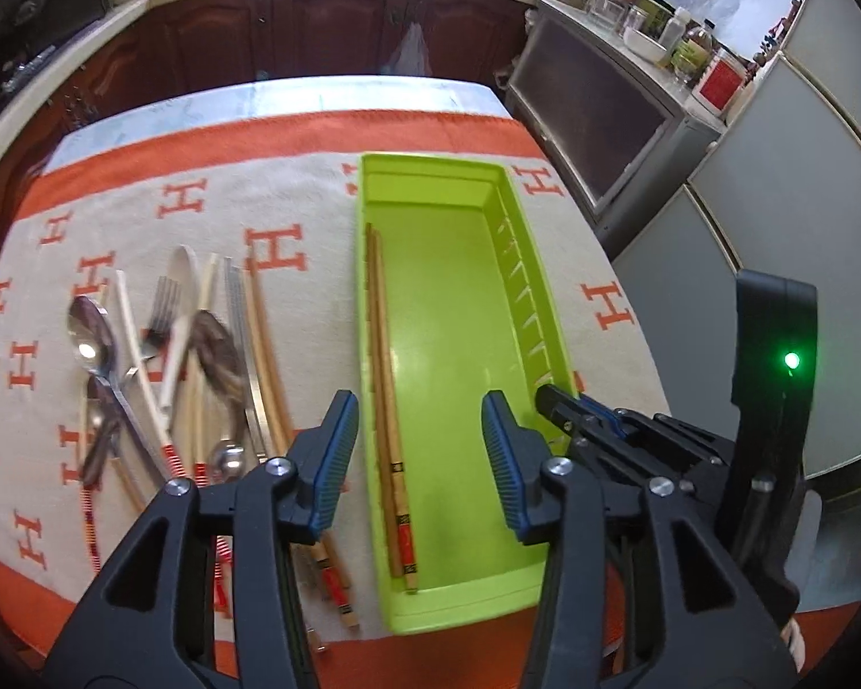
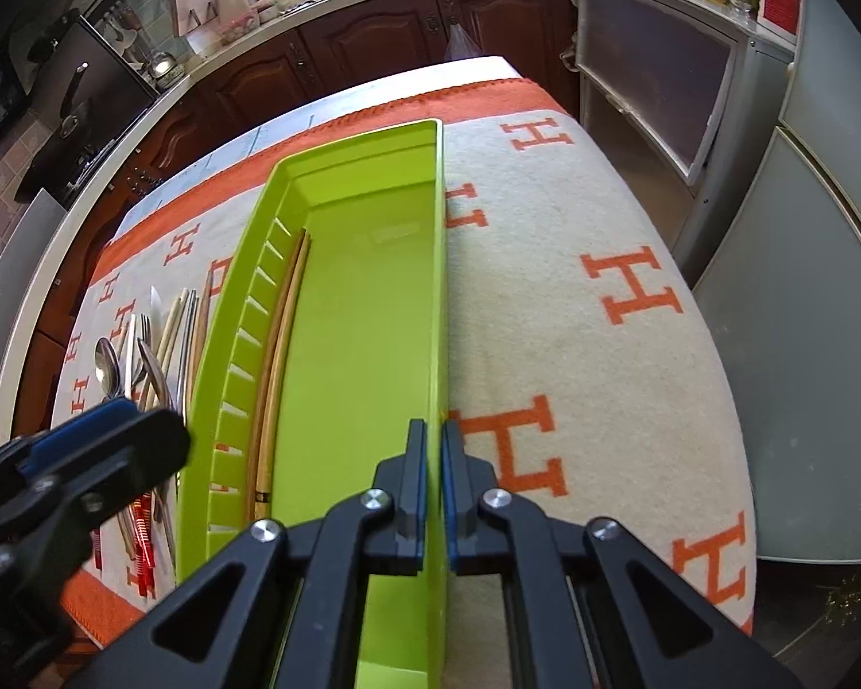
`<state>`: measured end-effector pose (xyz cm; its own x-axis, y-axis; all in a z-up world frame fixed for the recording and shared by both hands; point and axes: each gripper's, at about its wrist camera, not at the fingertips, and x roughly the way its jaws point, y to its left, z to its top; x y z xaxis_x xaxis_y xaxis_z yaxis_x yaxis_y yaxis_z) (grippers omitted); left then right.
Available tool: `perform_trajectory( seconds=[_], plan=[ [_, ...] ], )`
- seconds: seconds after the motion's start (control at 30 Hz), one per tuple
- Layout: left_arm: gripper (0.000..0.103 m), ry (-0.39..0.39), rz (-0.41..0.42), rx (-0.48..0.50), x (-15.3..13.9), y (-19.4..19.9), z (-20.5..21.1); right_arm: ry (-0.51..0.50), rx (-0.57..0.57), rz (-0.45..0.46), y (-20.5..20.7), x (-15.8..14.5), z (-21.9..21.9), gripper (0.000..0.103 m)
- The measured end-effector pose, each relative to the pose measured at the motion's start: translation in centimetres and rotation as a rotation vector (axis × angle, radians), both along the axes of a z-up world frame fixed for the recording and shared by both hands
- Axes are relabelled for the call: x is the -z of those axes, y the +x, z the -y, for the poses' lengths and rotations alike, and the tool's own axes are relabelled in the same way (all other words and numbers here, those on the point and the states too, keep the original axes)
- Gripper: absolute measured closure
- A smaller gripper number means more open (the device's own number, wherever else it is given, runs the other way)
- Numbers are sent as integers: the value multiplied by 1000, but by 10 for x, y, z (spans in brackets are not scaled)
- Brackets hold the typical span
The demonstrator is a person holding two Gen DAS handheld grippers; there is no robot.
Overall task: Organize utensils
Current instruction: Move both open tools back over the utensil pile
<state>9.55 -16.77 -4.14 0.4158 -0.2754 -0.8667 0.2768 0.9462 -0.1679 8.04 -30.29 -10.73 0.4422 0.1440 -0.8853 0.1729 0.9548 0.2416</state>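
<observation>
left gripper (image 1: 419, 448) hangs over the near end of the green tray (image 1: 465, 298), jaws apart with nothing between them. right gripper (image 2: 435, 482) is clamped on the tray's right wall, one finger on each side of it. a pair of wooden chopsticks (image 1: 387, 402) lies along the tray's left side. further left, loose spoons, forks and chopsticks (image 1: 166, 356) sit piled on the orange-and-beige cloth (image 1: 602, 310).

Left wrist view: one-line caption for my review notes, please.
Open left gripper above wooden chopsticks lying in the green tray; remaining utensils lie beside it on the cloth.
</observation>
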Motion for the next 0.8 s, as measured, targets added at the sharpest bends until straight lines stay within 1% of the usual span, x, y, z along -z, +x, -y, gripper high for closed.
perform_trajectory(
  seconds=[0.07,0.17,0.3,0.37,0.4,0.47,0.6,0.7,0.8],
  plan=[
    [59,8,21,-20,-8,-7,-15,-13,1,-5,1,-1,-2,99],
    [57,47,50,-44,-16,-16,-37,-30,14,-13,-2,-5,-5,96],
    [55,125,85,-71,-22,-26,-65,-67,11,-3,-9,-18,-14,83],
    [55,137,94,-85,-25,-31,-82,-92,19,9,-14,-29,-20,78],
    [55,145,98,-93,-26,-33,-91,-91,16,22,-17,-35,-23,77],
    [55,148,108,-106,-29,-38,-107,-76,-2,40,-21,-47,-32,77],
    [55,164,116,-137,-31,-45,-137,-78,-37,95,-32,-76,-56,77],
    [55,157,117,-156,-32,-51,-158,-44,-51,143,-40,-93,-74,77],
    [55,143,119,-166,-33,-56,-172,-37,-67,196,-48,-105,-91,77]
  ],
)
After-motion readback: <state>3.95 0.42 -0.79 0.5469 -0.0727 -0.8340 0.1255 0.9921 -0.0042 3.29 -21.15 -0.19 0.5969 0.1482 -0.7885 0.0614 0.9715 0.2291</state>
